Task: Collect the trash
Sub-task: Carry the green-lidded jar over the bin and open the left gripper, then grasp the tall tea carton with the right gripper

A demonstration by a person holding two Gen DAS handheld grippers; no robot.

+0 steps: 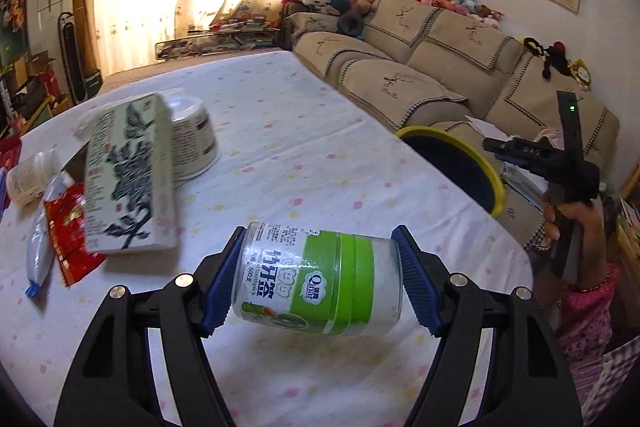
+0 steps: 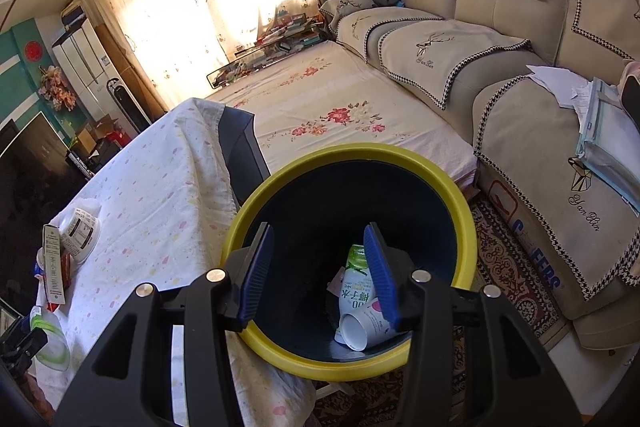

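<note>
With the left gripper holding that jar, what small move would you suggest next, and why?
Probably carry the left gripper rightward toward the yellow-rimmed bin: its fingers clamp the green-labelled jar above the table, and the right gripper hangs open over the bin.

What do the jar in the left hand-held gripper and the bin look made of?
Jar: likely clear glossy plastic, since its contents show through; printed green label, green lid. Bin: apparently rigid molded plastic, with a smooth yellow rim and dark inner wall.

Left wrist view low over table, right wrist view above bin
</note>
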